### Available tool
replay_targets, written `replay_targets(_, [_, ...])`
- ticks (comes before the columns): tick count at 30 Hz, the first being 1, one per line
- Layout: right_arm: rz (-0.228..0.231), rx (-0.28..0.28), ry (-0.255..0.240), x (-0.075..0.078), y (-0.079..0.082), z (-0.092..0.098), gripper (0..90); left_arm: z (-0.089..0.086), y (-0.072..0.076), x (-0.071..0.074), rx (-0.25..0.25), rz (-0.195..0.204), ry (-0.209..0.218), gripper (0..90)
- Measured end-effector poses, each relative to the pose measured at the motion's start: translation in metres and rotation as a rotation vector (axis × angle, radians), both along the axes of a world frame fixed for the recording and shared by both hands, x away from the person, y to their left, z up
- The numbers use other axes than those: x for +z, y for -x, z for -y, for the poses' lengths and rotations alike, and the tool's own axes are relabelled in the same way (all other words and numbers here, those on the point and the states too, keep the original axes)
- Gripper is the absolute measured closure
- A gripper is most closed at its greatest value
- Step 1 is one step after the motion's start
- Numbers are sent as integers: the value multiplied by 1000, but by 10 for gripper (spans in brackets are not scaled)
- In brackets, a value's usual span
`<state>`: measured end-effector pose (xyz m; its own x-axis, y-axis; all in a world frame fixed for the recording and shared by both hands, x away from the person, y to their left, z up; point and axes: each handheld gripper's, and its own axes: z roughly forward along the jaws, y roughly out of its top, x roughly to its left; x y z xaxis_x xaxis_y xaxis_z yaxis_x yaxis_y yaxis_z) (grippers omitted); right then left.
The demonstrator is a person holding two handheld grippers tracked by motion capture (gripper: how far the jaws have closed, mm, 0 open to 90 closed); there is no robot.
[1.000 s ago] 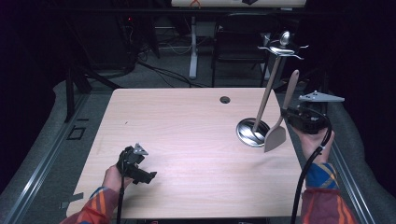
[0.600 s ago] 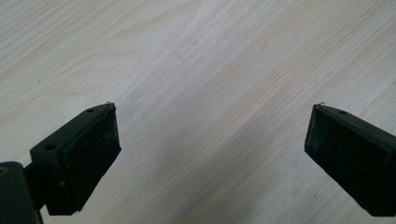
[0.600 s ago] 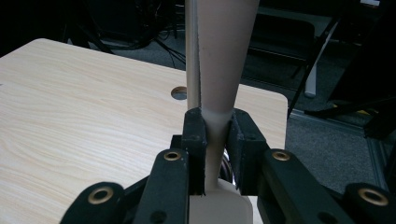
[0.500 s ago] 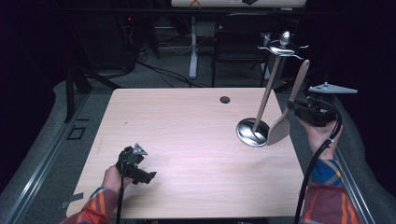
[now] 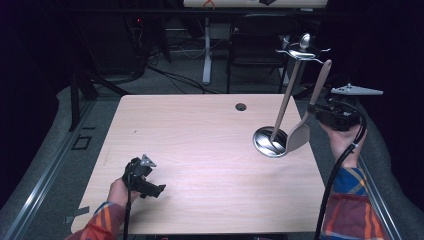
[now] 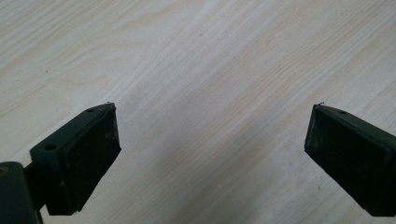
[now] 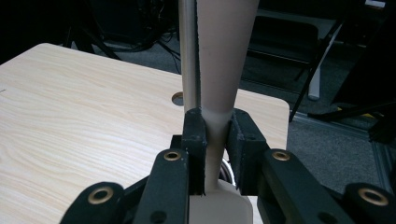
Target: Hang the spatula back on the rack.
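Raised since earlier: right gripper [image 5: 314,107] and its beige spatula [image 5: 305,120], jaws clamped on the handle near table's [image 5: 200,145] right edge. Left gripper [image 5: 150,185] by near-left corner, jaws apart, empty; steel utensil stand [image 5: 280,125] beside spatula blade

The high view looks forward and down from above the person's side, taking in the whole table [image 5: 200,150] with the dark room beyond. The left gripper view rides close over the tabletop [image 6: 210,70], facing down between its spread jaws. The right gripper view looks level across the same table [image 7: 70,116] toward the far edge, its cable hole [image 7: 177,98] also seen from above [image 5: 241,107].
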<state>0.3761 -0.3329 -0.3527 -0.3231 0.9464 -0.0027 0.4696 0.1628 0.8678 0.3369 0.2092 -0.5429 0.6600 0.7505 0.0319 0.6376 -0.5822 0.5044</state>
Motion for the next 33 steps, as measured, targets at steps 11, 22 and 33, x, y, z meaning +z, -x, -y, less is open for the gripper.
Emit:
replay_targets(11, [-8, 4, 6, 0, -5, -2, 781, -4, 3, 1, 9, -1, -3, 30])
replay_targets(22, [-24, 11, 21, 0, -13, -5, 781, -9, 6, 0, 24, -4, 3, 30])
replay_targets(33, [-30, 13, 22, -3, -20, -9, 780, -14, 10, 0, 41, -2, -1, 30])
